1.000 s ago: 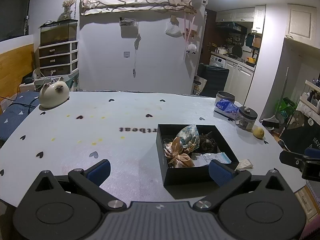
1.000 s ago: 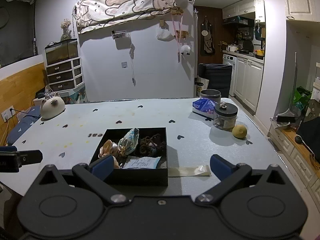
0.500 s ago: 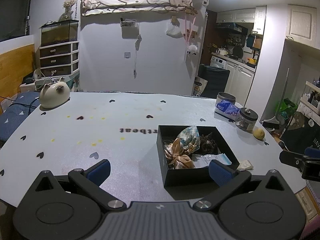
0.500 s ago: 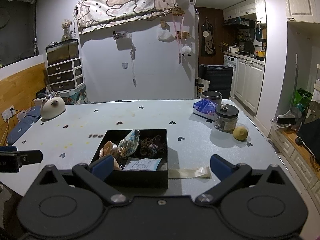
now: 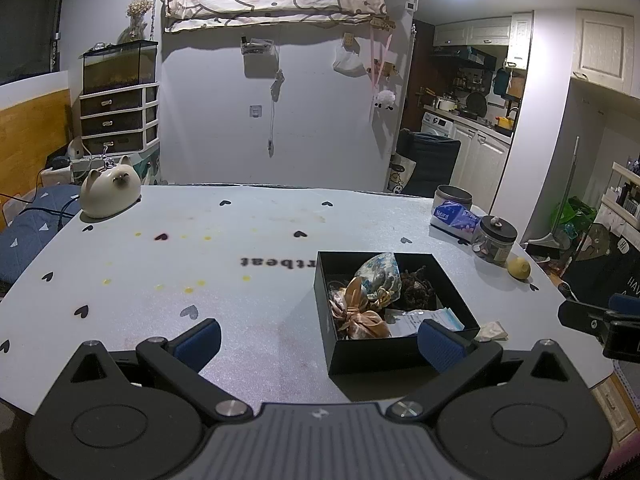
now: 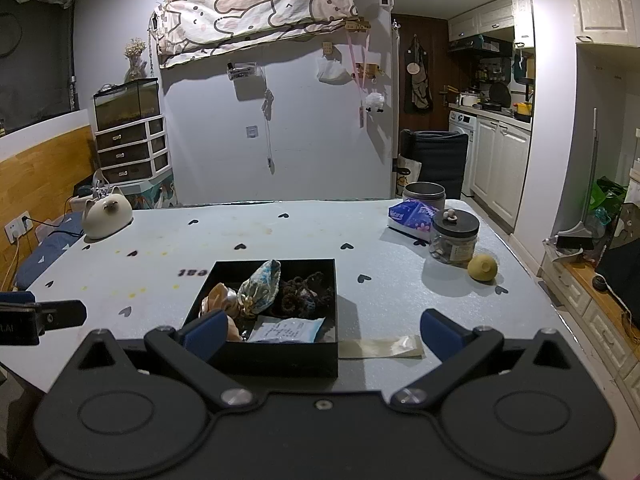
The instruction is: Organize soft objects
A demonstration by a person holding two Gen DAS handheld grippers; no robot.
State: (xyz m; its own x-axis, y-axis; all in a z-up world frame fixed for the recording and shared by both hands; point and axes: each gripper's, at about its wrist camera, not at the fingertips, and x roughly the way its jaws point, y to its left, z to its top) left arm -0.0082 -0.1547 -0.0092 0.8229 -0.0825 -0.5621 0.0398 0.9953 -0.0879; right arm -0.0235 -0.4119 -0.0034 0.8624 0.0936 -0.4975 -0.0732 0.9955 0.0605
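- Currently, the strip (image 6: 381, 347) lies flat on the table (image 6: 280, 228), touching or just beside the right wall of the box (image 6: 276, 360).
- From the right gripper (image 6: 320, 332), the strip sits at about 1 o'clock, inside the span between the two fingers, close to the near table edge.
- Its long axis runs 9 to 3 o'clock in the right wrist view, across the line of approach.
- From the left gripper (image 5: 318, 344), only a crumpled pale end of the strip (image 5: 494, 330) shows, at about 3 o'clock, past the box (image 5: 372, 354). The right gripper is judged the nearer one.
- Right gripper state: jaws spread wide, nothing held. It hangs near the box front, over the table edge.
- Left gripper state: jaws spread wide, nothing held. Its right finger overlaps the box's near right corner in the picture; contact cannot be told.
- Strip appearance: thin, pale beige, part see-through, limp; likely a soft pouch or wrapper. Expect it to fold when pinched.
- Box contents: a tan bow (image 5: 356, 314), a blue floral pouch (image 6: 260, 286), a dark scrunchie (image 6: 306, 294) and a white packet (image 6: 286, 330).
- Judgement: the strip looks like the last soft item outside the box.
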